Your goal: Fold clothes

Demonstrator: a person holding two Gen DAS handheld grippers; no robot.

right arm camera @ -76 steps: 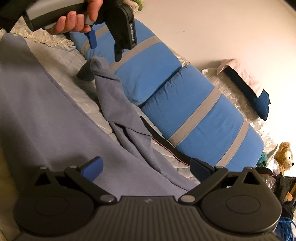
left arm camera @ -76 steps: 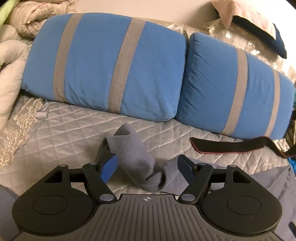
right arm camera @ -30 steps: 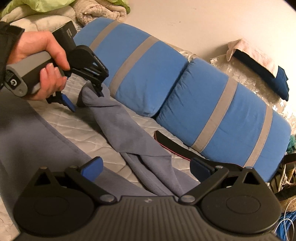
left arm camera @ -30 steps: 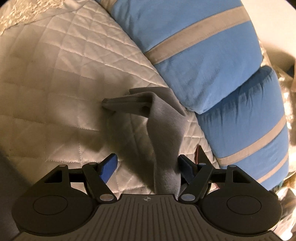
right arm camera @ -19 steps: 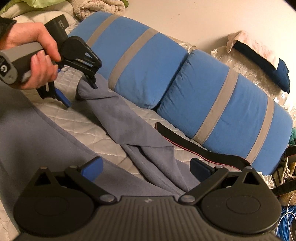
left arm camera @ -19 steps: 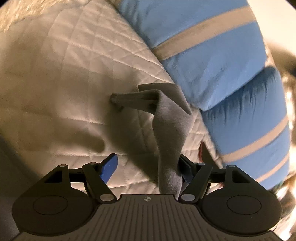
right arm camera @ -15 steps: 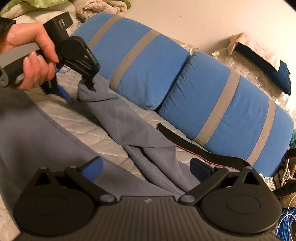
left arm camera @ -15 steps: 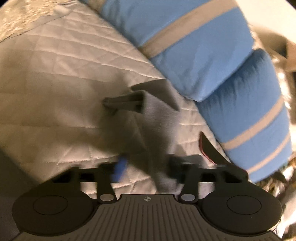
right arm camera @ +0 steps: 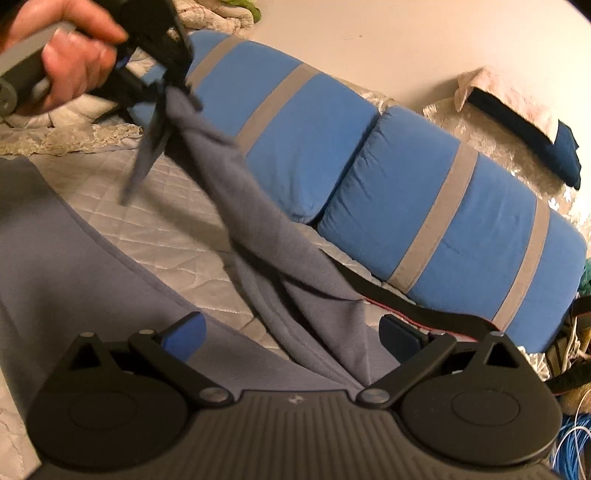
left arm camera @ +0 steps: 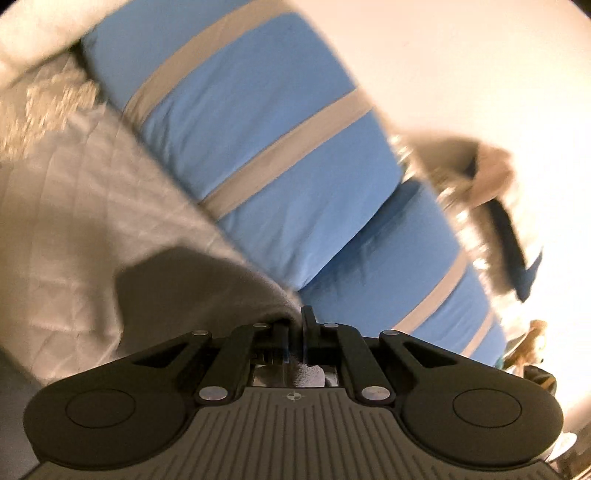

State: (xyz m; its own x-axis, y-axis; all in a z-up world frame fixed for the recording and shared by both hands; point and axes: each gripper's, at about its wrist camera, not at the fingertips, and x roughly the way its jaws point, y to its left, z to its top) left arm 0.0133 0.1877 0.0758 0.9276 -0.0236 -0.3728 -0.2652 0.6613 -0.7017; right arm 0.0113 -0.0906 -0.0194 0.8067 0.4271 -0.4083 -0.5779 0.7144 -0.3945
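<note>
A grey-blue sweatshirt (right arm camera: 66, 280) lies spread on the quilted bed cover (right arm camera: 155, 218). One sleeve (right arm camera: 258, 229) is stretched up off the bed to the upper left. There a person's hand (right arm camera: 74, 55) holds my left gripper (right arm camera: 173, 85), whose jaws are closing tight on the sleeve's end. In the left wrist view the left gripper (left arm camera: 293, 325) has grey cloth (left arm camera: 207, 295) pinched between its fingers. My right gripper (right arm camera: 291, 332) stands open low over the sweatshirt, with the sleeve's base in front of it and nothing gripped.
Two blue pillows with grey stripes (right arm camera: 295, 122) (right arm camera: 461, 206) line the back of the bed. A black strap (right arm camera: 406, 302) lies in front of the right pillow. Blankets (right arm camera: 221, 18) are heaped at the far left, and blue cable (right arm camera: 569, 443) shows at the right edge.
The left gripper went from open around the sleeve end to shut on it and rose, lifting the sleeve off the bed. The right gripper stayed where it was, open.
</note>
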